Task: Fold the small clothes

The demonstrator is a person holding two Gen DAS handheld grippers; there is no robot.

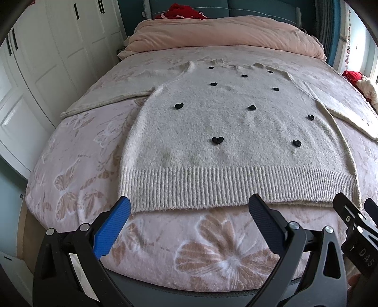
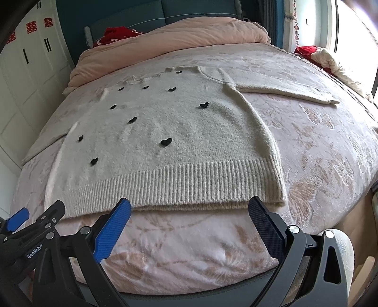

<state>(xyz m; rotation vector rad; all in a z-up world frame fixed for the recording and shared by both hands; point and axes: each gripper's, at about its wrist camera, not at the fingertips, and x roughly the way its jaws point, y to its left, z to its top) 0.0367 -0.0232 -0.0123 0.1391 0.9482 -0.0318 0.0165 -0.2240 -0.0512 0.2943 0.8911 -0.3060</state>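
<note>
A cream knitted sweater [image 1: 212, 132] lies flat, front up, on the bed [image 1: 165, 248], hem toward the cameras and neckline toward the far end. Its fuzzy body is dotted with small black hearts [image 1: 217, 140], scattered from chest to just above the hem. The hem [image 1: 212, 186] is a wide ribbed band; a second layer of fabric peeks out just under its lower edge. Faint greyish-green marks show on the lower left of the body in the left wrist view. Both sleeves are spread outward: one sleeve [image 1: 106, 96] stretches to the left, the other [image 2: 283, 91] reaches to the right, its cuff lying flat on the blanket. The neckline looks slightly rumpled.

The bed carries a pink blanket [image 2: 319, 141] with a butterfly and flower pattern; a peach duvet [image 1: 224, 33] is bunched at the far end, with something red [image 1: 184, 11] behind it. White wardrobe doors [image 1: 47, 59] stand to the left.

The left gripper [image 1: 189, 207] sits at the sweater's hem, its fingers spread wide and holding nothing; the blue finger [image 1: 113, 229] is near the hem's left corner. The right gripper [image 2: 189, 207] is likewise at the hem with fingers spread wide and empty, toward the right corner. The two grippers are side by side, each visible at the edge of the other's view.
</note>
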